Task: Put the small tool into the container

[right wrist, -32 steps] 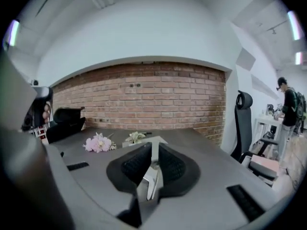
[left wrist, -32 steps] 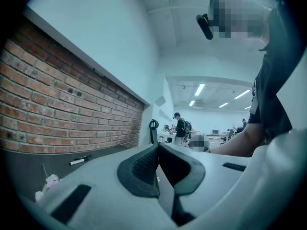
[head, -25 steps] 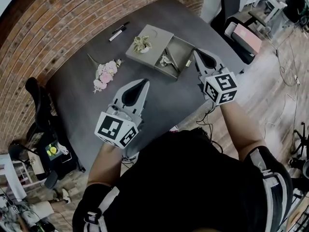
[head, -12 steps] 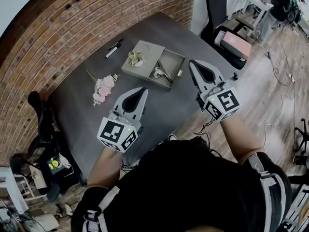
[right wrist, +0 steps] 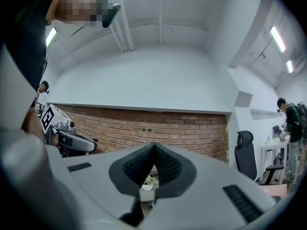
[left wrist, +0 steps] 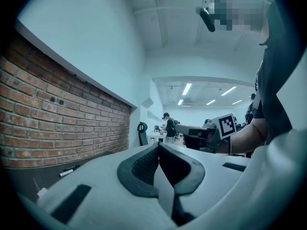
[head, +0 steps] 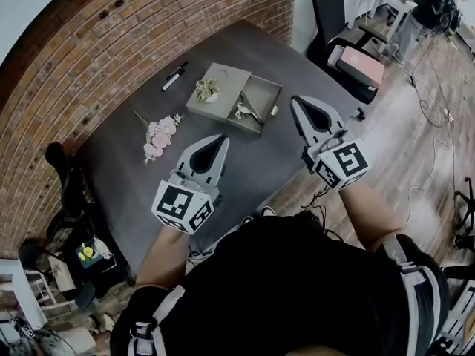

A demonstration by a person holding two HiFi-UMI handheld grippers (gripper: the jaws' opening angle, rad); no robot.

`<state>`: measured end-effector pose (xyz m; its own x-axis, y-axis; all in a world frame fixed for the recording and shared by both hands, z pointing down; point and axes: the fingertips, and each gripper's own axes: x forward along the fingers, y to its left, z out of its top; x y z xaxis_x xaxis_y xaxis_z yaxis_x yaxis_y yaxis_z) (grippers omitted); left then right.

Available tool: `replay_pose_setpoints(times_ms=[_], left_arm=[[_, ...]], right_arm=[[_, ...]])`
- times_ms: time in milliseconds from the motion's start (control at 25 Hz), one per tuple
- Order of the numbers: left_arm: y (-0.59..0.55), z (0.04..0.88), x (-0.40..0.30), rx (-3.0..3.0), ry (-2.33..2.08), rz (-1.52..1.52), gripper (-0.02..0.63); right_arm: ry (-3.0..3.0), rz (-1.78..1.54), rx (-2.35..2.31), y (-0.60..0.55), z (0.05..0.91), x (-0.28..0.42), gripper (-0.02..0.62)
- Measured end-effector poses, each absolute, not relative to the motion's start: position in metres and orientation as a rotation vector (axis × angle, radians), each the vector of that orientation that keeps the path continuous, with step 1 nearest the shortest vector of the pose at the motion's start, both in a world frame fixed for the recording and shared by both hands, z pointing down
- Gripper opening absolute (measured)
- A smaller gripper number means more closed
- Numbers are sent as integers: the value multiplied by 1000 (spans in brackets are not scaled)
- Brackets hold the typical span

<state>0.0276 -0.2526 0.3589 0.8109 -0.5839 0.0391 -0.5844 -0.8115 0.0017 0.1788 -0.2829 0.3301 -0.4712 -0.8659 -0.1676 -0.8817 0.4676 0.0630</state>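
The grey container [head: 223,80] lies on the dark table [head: 133,176], its tray part pulled open toward the right. A small metal tool [head: 248,110] rests inside that open tray. A little potted plant [head: 207,89] stands on the closed lid. My left gripper [head: 221,138] hovers over the table's near side, shut and empty; in the left gripper view [left wrist: 158,145] its tips meet. My right gripper [head: 296,100] is held just right of the tray, apart from it, shut with nothing in it; the right gripper view [right wrist: 154,145] shows the tips together.
A black marker [head: 174,75] lies near the brick wall [head: 111,35]. A bunch of pink flowers [head: 158,132] lies left of the container. An office chair [head: 332,13] and a pink-topped seat [head: 361,59] stand beyond the table's right corner. Wood floor lies to the right.
My right gripper has lifted and drawn back from the container's open tray. The left gripper has shifted only slightly. The tool stays in the tray.
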Motion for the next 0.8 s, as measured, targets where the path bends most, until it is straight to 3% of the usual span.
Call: replay_pose_setpoints(times_ms=[800], left_arm=[[-258,364,36,2983,-940,72,9]], right_arm=[[2551,179,-1591,-288,337,189,-3]])
